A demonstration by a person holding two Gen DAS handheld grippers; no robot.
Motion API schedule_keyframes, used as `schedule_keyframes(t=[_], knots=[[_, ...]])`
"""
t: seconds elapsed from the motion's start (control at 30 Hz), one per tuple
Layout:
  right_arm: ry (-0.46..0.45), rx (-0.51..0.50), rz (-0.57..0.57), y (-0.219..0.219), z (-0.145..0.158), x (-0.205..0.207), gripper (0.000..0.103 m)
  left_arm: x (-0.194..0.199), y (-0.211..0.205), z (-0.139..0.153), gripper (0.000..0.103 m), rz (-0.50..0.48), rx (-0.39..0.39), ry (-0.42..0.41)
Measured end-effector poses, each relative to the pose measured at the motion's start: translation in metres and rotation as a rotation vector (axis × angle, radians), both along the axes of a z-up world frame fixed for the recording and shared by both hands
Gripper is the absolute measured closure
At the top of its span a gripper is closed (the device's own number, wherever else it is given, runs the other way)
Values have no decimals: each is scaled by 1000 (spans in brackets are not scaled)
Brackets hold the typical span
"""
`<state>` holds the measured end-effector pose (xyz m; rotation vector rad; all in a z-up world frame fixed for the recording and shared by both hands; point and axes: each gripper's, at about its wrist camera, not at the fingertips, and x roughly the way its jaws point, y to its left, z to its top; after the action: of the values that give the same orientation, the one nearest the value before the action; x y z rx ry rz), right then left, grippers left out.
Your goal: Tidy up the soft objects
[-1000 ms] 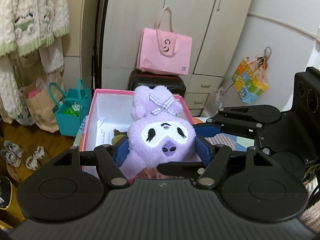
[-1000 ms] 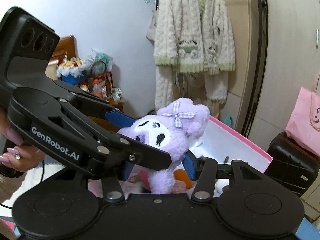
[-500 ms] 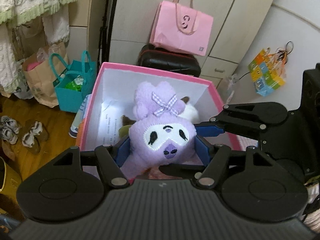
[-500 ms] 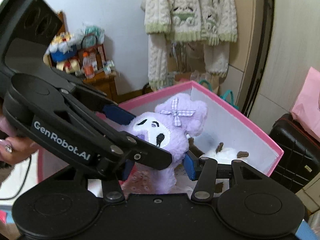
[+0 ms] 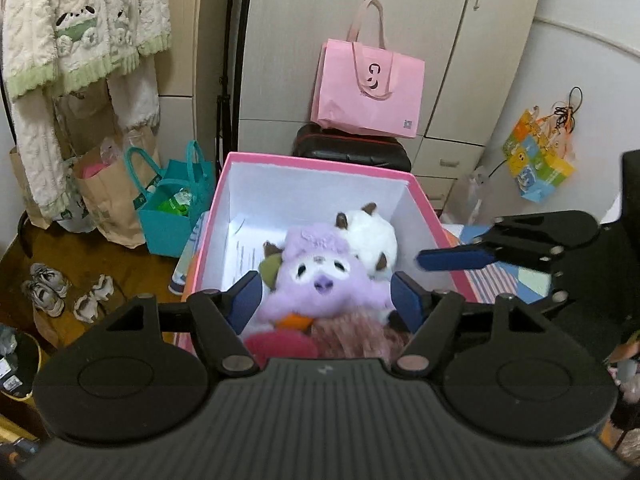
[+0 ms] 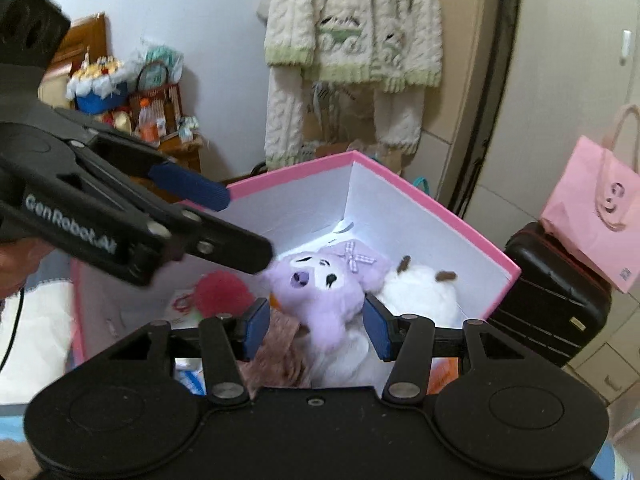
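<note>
Nearest to me in the left wrist view, my left gripper (image 5: 326,294) has its blue pads spread wide with daylight on both sides of the purple plush (image 5: 320,280); it grips nothing. In the right wrist view my right gripper (image 6: 316,322) is spread just as wide and also empty, its pads flanking the toy's lower body without visibly pressing it.

The purple plush lies inside the pink box (image 5: 320,160), on top of a pile: a red pom-pom (image 6: 220,292) and a pinkish knitted piece (image 5: 352,336) at the near end, a white plush (image 5: 372,240) touching it on the far right. I judge the release step is what is in hand, with the toy deposited and both grippers free of it.

Its long axis runs roughly near to far along the box, body toward me and head toward the far wall. The face is tilted upward, and the checked bow (image 6: 356,256) sits on the far side of the head.

Next I would lift both grippers straight up and back, clear of the box walls, taking care that no pad snags the fur, then look for the next soft thing. Beyond the box stand a black suitcase (image 5: 352,148) and a pink bag (image 5: 368,88).
</note>
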<state>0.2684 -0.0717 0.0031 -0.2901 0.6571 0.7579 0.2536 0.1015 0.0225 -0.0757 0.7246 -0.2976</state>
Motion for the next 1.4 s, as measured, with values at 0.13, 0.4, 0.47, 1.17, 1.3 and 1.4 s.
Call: schedule_keyframes(t=[0.13, 0.4, 0.47, 1.17, 1.3, 1.4], knots=[[-48, 46, -40, -25, 13, -34, 45, -27, 1, 8, 32, 4, 9, -12], [-75, 107, -115, -59, 28, -87, 44, -83, -10, 27, 31, -19, 39, -51], [-83, 113, -133, -62, 33, -98, 42, -99, -16, 33, 31, -33, 48, -71], [-231, 163, -361, -122, 54, -205, 19, -195, -54, 45, 19, -110, 76, -210], [-216, 134, -436, -122, 47, -211, 6, -197, -58, 39, 11, -121, 81, -198], [-225, 76, -511, -119, 43, -214, 0, -198, -59, 33, 5, -116, 66, -189]])
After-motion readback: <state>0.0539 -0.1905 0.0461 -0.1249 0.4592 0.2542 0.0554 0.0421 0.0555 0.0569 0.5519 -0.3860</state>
